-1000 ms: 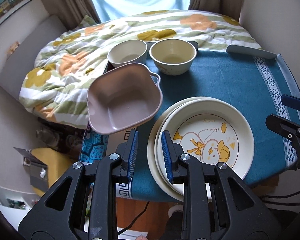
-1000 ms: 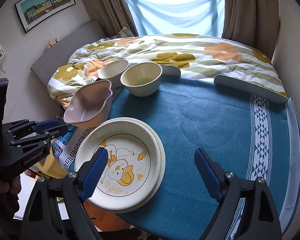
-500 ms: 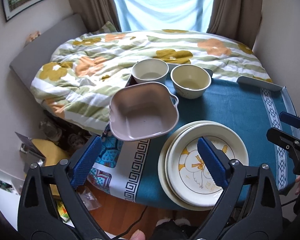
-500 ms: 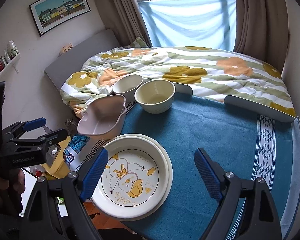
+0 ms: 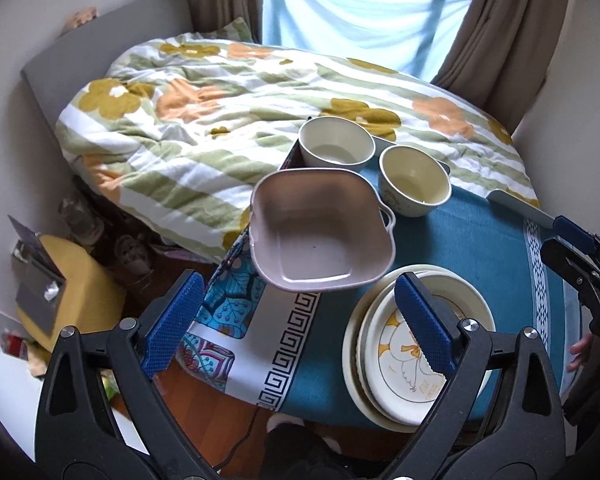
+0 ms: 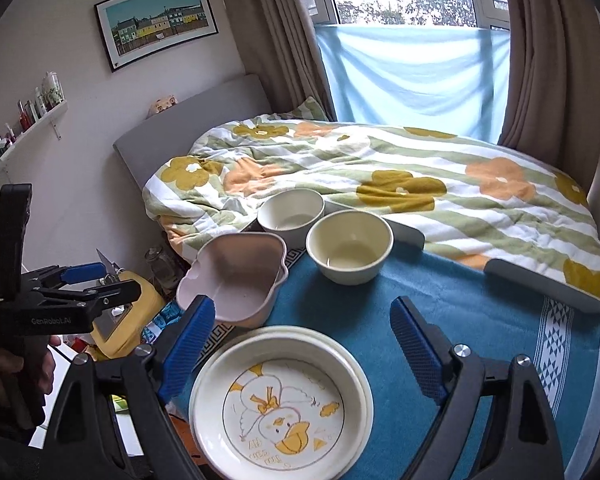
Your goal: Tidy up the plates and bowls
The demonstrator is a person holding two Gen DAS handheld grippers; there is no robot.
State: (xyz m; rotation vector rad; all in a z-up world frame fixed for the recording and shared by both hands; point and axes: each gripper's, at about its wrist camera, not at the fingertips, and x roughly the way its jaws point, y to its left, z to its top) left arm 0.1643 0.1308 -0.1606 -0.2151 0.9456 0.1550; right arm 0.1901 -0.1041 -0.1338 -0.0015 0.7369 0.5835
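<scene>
Left gripper (image 5: 296,324): jaws spread wide, nothing between the pads; hung above the table's near-left edge, just short of the pink dish.
Right gripper (image 6: 304,340): jaws easing wider apart, empty; poised over the duck plate without touching it.
Duck plate (image 6: 282,404): sat nested on a larger cream plate (image 5: 354,376) at the near edge. Stacked like on like, probably to save room.
Pink dish (image 5: 320,232): square, with small handles, at the left edge of the blue tablecloth (image 6: 472,320). It looked tilted, its near side seeming to overhang the edge; likely the next piece needing a better seat.
White bowl (image 5: 336,146): far-left corner, upright, just beside the cream bowl (image 5: 414,184). The two round bowls were side by side, not yet nested.
Left view only: the drop past the table edge, with a yellow stool and floor clutter under the dish, showing what a slip would cost; also the rim of the lower plate.
Right view only: the whole duck print, the dish's sloped side profile, and the hand (image 6: 4,372) gripping the left tool's handle.
Both views: a flowered duvet (image 6: 380,184) lay right behind the bowls.
</scene>
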